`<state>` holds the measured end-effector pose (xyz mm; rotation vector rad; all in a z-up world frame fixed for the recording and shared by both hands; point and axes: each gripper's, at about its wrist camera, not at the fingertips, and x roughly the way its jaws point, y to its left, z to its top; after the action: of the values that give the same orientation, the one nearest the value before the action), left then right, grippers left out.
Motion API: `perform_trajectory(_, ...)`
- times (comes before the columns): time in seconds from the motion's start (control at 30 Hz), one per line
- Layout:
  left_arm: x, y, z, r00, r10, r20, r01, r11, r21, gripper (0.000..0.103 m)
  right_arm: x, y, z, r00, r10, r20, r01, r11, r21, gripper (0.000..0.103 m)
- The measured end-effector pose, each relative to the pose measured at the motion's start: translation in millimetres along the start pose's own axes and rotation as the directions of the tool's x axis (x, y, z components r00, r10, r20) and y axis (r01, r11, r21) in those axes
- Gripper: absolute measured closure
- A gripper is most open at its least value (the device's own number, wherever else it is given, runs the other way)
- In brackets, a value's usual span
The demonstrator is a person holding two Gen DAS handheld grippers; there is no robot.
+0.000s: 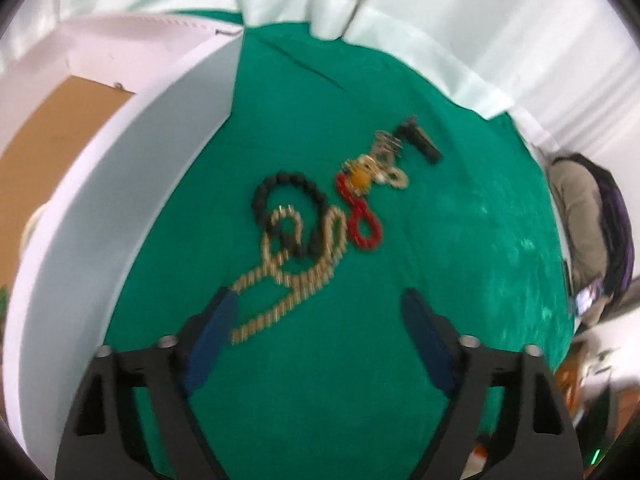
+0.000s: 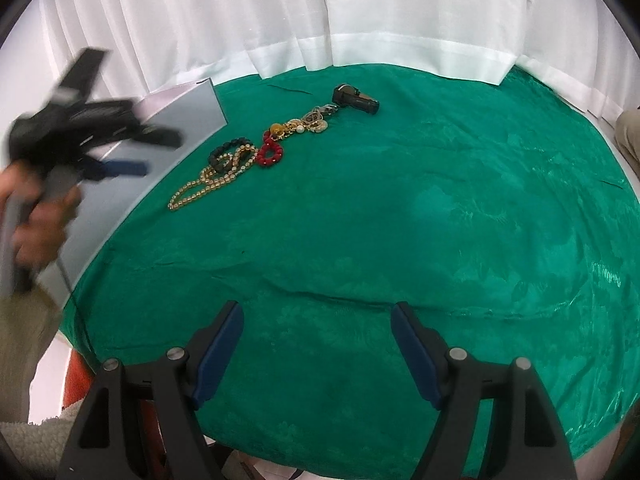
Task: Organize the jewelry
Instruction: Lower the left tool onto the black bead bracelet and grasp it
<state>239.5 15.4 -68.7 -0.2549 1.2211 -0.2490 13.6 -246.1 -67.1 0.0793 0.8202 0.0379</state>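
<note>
The left gripper (image 1: 316, 300), jaws apart, sits just short of the gold necklace (image 1: 288, 280); the right gripper (image 2: 318, 316), also apart, is well back.

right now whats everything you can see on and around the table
gold bead necklace: 1, gold, left end of jewelry row, overlapping the black bracelet
black bead bracelet: 1, black, under the gold loops
red bead bracelet: 1, red, twisted in a figure eight, mid row
small gold pieces: several, gold with an amber bead, tangled, count unclear
dark cylindrical object: 1, black, far end of row
green tablecloth: 1, green, covers table
white box: 1, white, left of cloth
white curtain: white, behind
left gripper: open, near necklace
right gripper: open, over bare cloth
</note>
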Motion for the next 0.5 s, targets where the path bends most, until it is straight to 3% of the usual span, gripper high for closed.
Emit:
perform_trajectory(0.17,44.8,20.3,37.0,0.996,0.071,-0.054,-0.076,0.993,-0.093,0.042,-4.9,-2.2,-3.4,1.0,0.003,0.006,-0.003,1.0,0.002,0.025)
perform_trajectory(0.27,60.2,29.0,43.2,0.993,0.089,-0.073,-0.099,0.985,-0.141,0.063,-5.8,-6.0,-6.2,1.0,0.001,0.004,-0.001,1.0,0.009,0.025)
perform_trajectory(0.33,63.0,28.5,44.4,0.993,0.106,-0.061,-0.113,0.984,-0.137,0.071,-3.9,-11.0,-8.3,1.0,-0.004,-0.002,0.004,1.0,0.021,0.025)
perform_trajectory(0.4,66.3,22.4,45.8,0.991,0.121,-0.051,-0.125,0.987,-0.103,0.092,-1.5,-15.2,-9.6,1.0,-0.008,-0.009,0.008,0.999,0.033,0.025)
perform_trajectory(0.5,65.4,17.3,46.3,0.994,0.101,-0.031,-0.104,0.989,-0.101,0.093,-0.1,-19.8,-10.4,1.0,-0.01,-0.013,0.011,0.999,0.047,0.025)
